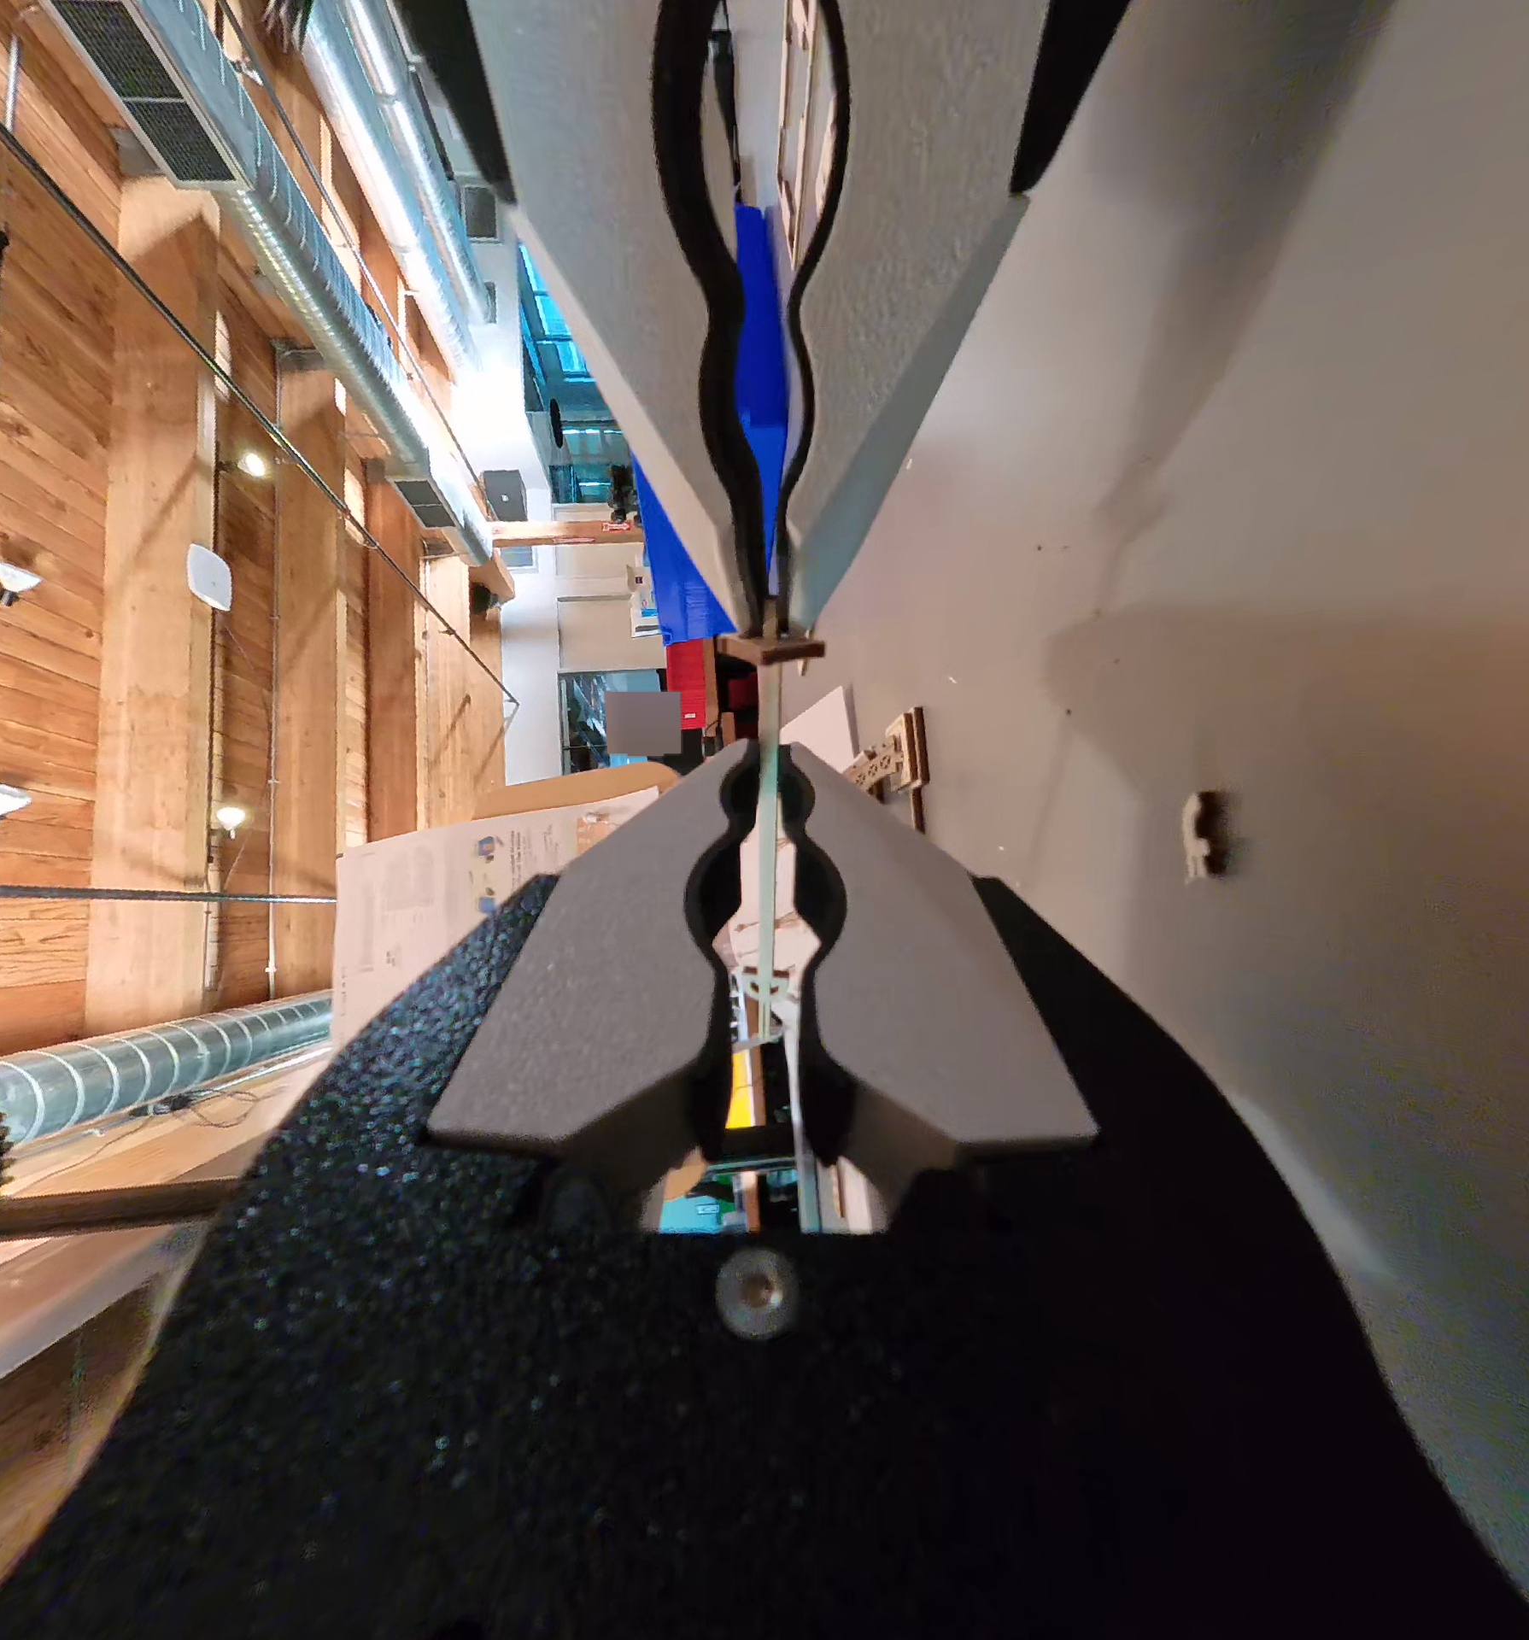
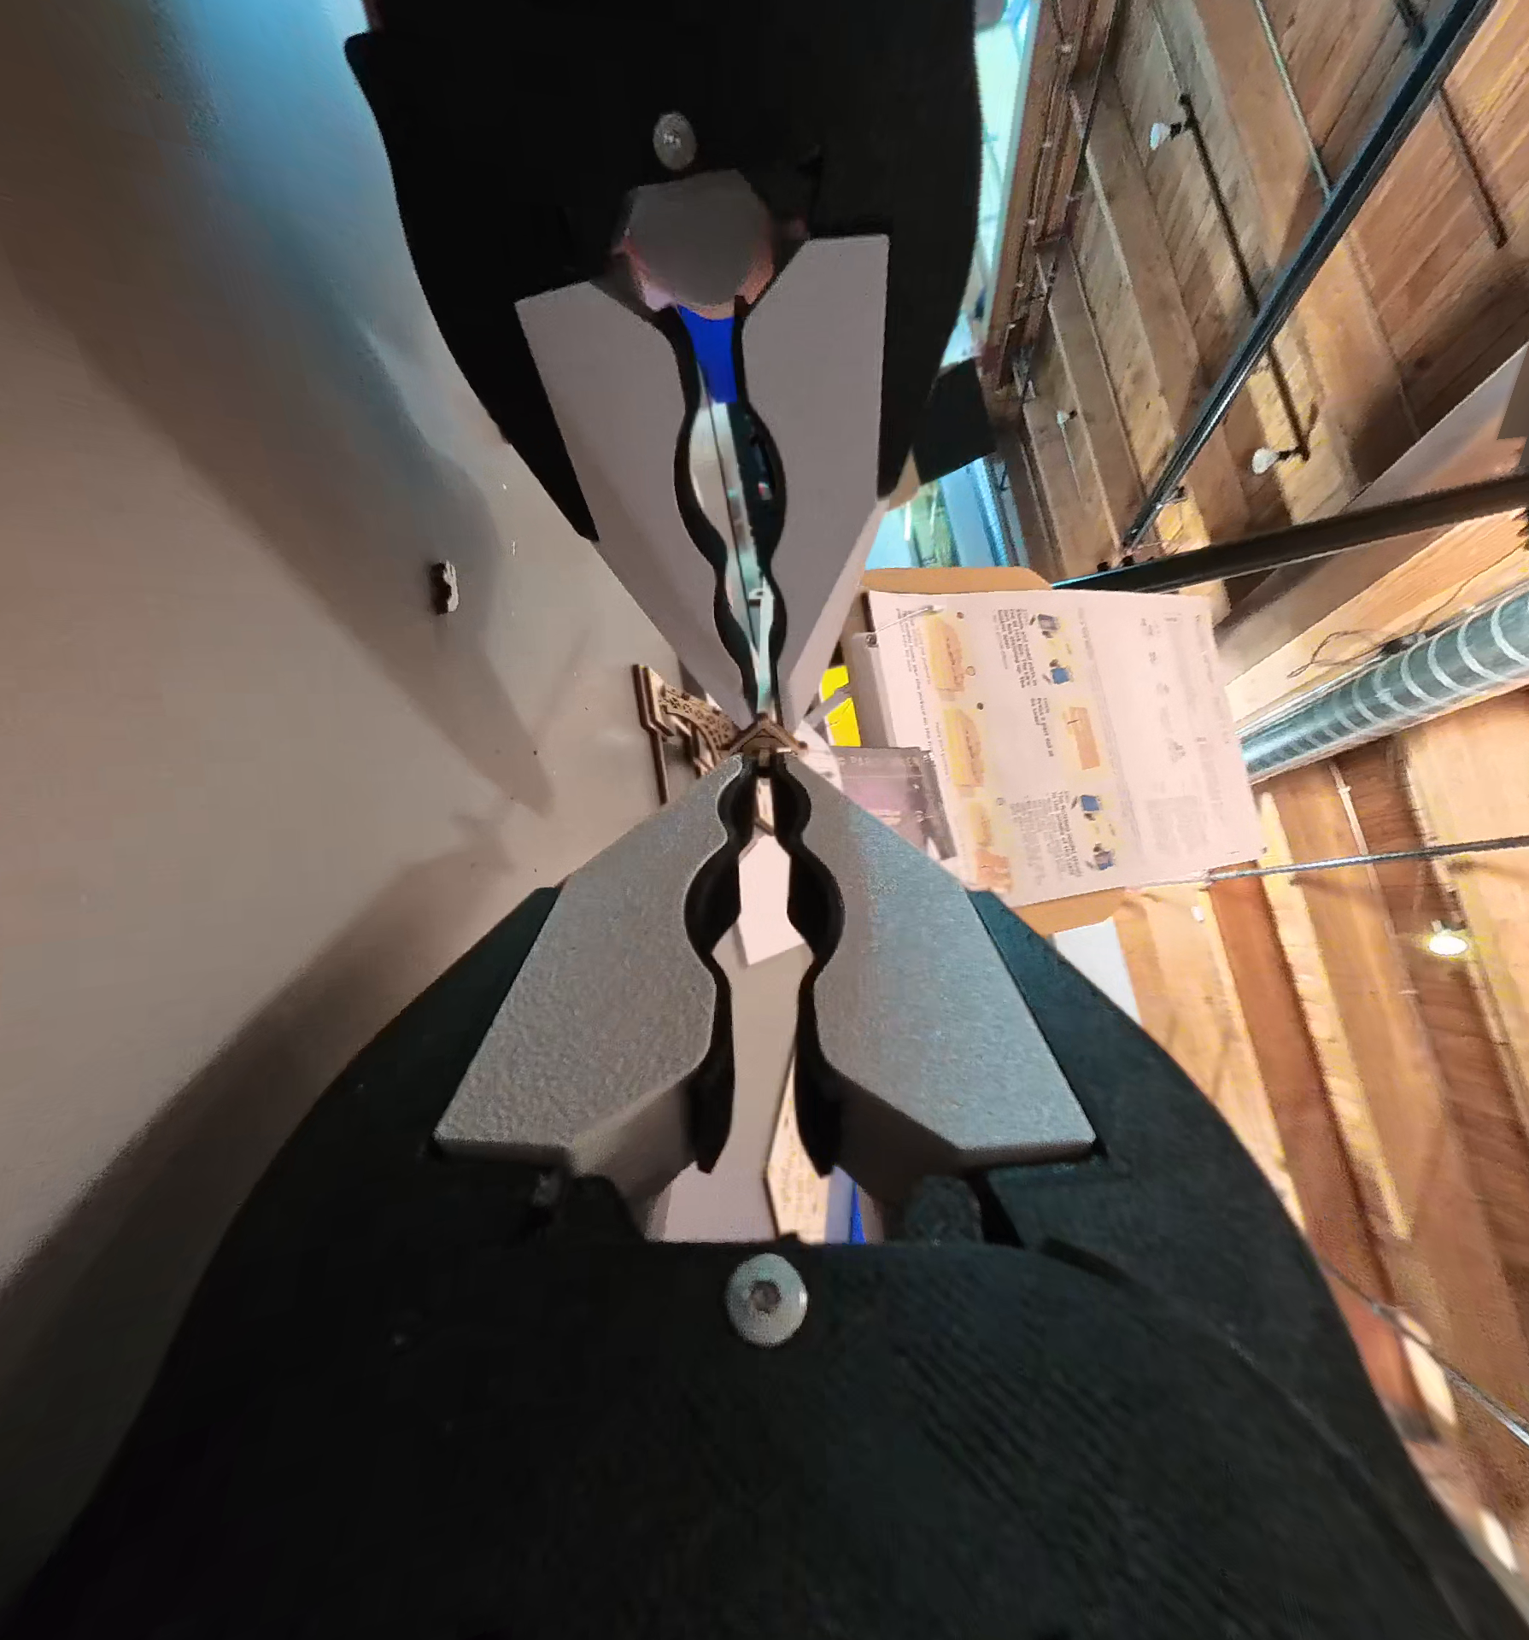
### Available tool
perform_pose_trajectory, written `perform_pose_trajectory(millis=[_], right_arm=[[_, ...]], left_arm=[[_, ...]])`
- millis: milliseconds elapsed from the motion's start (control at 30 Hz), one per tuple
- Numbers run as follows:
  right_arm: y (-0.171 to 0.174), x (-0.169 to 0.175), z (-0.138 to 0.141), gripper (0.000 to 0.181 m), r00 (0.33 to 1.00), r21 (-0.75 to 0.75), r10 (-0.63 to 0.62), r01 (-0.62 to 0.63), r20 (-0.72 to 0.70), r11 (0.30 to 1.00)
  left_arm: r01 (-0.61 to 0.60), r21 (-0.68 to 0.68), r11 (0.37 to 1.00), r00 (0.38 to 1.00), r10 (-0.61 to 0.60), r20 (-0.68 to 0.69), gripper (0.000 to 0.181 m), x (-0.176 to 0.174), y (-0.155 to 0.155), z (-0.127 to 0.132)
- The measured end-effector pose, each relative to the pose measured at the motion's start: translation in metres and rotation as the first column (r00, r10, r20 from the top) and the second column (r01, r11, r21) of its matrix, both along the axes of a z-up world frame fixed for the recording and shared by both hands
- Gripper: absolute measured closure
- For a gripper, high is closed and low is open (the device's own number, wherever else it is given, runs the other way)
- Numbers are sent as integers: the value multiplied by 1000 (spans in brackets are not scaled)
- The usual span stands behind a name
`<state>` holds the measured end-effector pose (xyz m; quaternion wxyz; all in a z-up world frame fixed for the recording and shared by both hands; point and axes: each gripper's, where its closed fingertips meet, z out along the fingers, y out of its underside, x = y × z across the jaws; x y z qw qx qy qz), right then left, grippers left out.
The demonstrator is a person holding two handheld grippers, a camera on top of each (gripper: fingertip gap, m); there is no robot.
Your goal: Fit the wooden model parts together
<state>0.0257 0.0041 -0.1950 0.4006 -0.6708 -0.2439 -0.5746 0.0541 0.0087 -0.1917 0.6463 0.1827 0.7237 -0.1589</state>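
The two grippers meet tip to tip above the grey table. My left gripper is shut on a thin flat wooden part, seen edge-on and running back between its fingers. My right gripper is shut on a small brown wooden piece. In the left wrist view the right gripper comes in from the top, and the brown piece sits across the end of the thin part. In the right wrist view the left gripper comes in from the top. The joint itself is too small to make out.
A part-built wooden model lies on the table just beside the tips; it also shows in the right wrist view. A small loose wooden piece lies farther off. A printed instruction sheet on cardboard stands behind. A blue object is beyond.
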Motion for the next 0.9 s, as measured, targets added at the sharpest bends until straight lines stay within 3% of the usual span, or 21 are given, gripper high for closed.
perform_pose_trajectory(millis=[200,333,467,633,900], right_arm=[[-1,2,-1,181,997,23,20,-19,-73,1000],[1,-5,-4,181,990,30,80,-78,-116,997],[0,-3,-5,181,988,34,82,-78,-130,996],[-1,-4,-7,181,992,18,78,-76,-103,997],[-1,-4,-17,174,992,-26,72,-75,-104,997]], left_arm=[[9,-60,998,999,-12,-41,173,0,1,0],[-25,-20,999,999,24,-48,165,6,6,-7],[-42,-40,998,993,37,-109,167,7,9,-13],[-45,-45,998,992,39,-121,181,7,13,-14],[-74,13,997,970,75,-232,181,6,14,-33]])
